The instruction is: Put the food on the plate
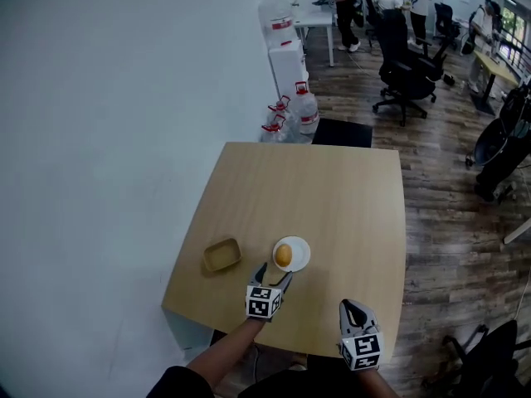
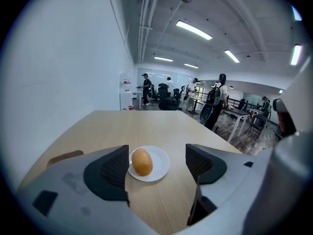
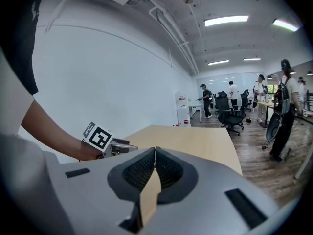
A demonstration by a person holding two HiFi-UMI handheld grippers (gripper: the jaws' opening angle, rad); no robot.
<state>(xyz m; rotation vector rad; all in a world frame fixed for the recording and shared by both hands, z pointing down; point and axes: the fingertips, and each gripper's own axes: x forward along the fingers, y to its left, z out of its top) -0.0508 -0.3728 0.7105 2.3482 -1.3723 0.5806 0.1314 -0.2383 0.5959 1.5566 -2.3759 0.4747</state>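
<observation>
An orange-brown bun [image 1: 283, 255] [image 2: 142, 161] lies on a small white plate [image 1: 299, 248] [image 2: 160, 165] near the front of the wooden table [image 1: 332, 189]. My left gripper [image 1: 273, 277] [image 2: 156, 166] stands open just short of the plate, its jaws apart with nothing between them. My right gripper [image 1: 352, 311] [image 3: 155, 166] is shut and empty at the table's front right edge, away from the plate.
A shallow brown tray [image 1: 222, 254] [image 2: 63, 157] sits left of the plate. Water jugs [image 1: 304, 110] and a white cabinet [image 1: 288, 60] stand beyond the table's far edge. Office chairs [image 1: 406, 81] and people [image 1: 344, 7] are farther back. A white wall [image 1: 116, 139] runs along the left.
</observation>
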